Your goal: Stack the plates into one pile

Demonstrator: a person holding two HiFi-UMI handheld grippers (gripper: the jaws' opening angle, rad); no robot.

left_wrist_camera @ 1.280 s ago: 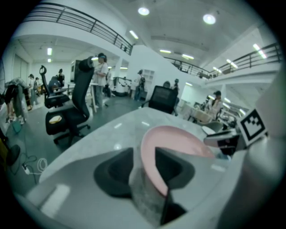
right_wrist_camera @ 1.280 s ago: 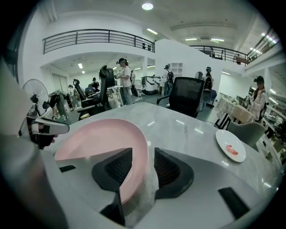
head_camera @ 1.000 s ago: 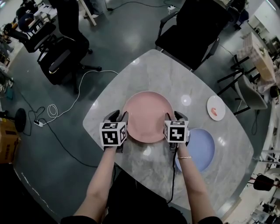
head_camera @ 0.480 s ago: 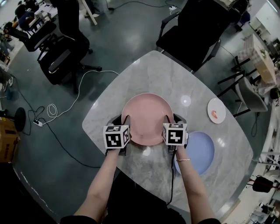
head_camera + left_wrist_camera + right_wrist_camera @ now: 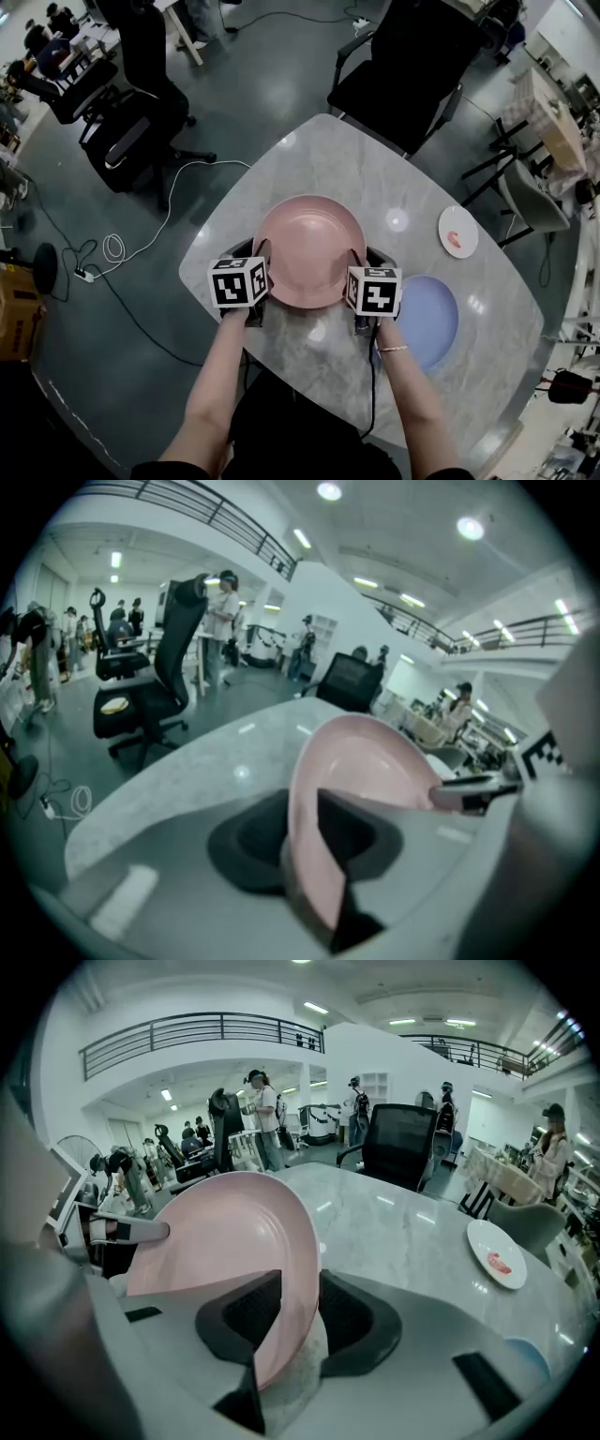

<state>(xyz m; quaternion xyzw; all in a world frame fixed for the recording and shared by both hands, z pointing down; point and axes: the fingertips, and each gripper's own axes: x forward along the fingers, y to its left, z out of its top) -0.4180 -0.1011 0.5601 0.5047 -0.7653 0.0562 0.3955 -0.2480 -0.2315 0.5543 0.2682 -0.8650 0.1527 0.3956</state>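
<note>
A large pink plate (image 5: 309,246) hangs between my two grippers over the grey marble table (image 5: 328,150). My left gripper (image 5: 255,255) grips its left rim and my right gripper (image 5: 362,261) its right rim. Both pairs of jaws have just been closing, each with the rim between them. In the left gripper view the pink plate (image 5: 366,761) stands edge-on in my left gripper (image 5: 314,846). The right gripper view shows the pink plate (image 5: 216,1241) wedged in my right gripper (image 5: 286,1321). A blue plate (image 5: 431,321) lies to the right, a small white plate (image 5: 458,232) beyond it.
Black office chairs (image 5: 412,56) stand at the table's far edge and on the floor to the left (image 5: 131,122). A white cable (image 5: 141,239) trails on the floor left of the table. The white plate (image 5: 497,1255) carries a red mark.
Both grippers have come in from the plate's sides and closed on its rim. The pink plate now sits a little further from me than a second ago.
</note>
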